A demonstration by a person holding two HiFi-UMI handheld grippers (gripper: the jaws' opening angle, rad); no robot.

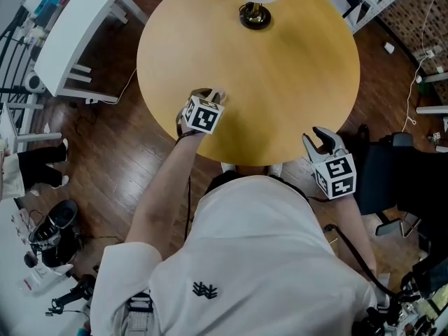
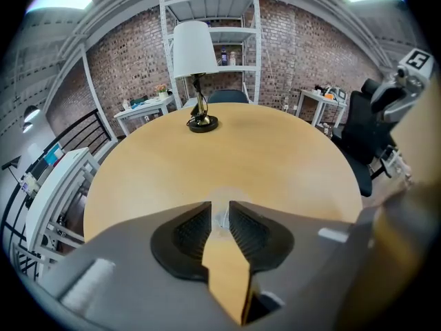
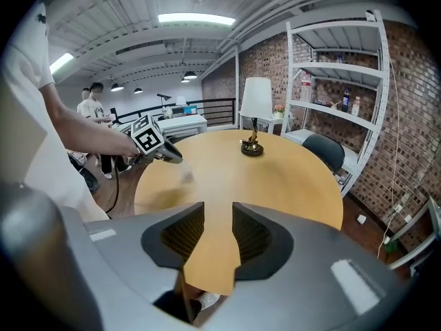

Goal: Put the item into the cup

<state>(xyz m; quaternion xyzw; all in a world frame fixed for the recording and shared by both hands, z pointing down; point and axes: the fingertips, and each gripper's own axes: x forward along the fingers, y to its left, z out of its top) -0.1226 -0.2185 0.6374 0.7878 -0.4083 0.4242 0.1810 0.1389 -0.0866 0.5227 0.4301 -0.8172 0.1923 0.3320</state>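
Observation:
My left gripper [image 1: 212, 96] hovers over the near left part of the round wooden table [image 1: 280, 82]. Its jaws stand a little apart in the left gripper view [image 2: 220, 209]. A small clear, glassy thing [image 2: 222, 216] shows in the narrow gap at the tips; the pads do not visibly press on it. Just beyond lies a faint, pale, see-through round shape [image 2: 224, 195], perhaps a clear cup; it also shows as a blur [image 3: 186, 176] off the left gripper's tip. My right gripper [image 1: 323, 140] is open and empty [image 3: 218, 209] at the table's near right edge.
A lamp with a white shade and black base [image 1: 255, 14] stands at the table's far side. A white side table [image 1: 77, 37] is off to the left, a black chair [image 1: 399, 166] to the right. Metal shelves [image 3: 344, 95] line the brick wall.

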